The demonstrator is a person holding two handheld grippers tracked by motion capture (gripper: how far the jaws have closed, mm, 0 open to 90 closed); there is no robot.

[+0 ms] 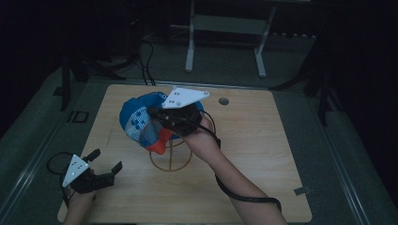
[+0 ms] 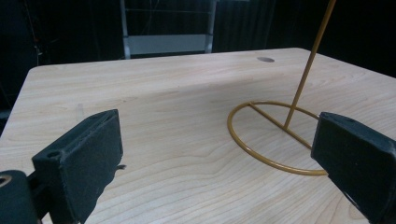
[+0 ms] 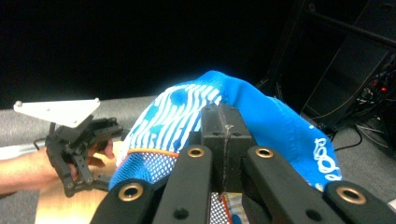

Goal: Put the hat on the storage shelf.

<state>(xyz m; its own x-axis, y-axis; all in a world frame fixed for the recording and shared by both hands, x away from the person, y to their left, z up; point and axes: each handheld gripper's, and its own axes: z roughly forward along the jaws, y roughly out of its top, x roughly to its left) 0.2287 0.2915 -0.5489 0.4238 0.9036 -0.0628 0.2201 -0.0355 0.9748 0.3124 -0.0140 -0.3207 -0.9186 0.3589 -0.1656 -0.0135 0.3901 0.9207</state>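
Clamped in the right hand-held gripper, blue cap hangs above gold stand.

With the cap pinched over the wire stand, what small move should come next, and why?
Probably lower the right gripper so the blue cap settles onto the gold stand. Its jaws are shut on the cap, held above the stand; the left gripper waits open.
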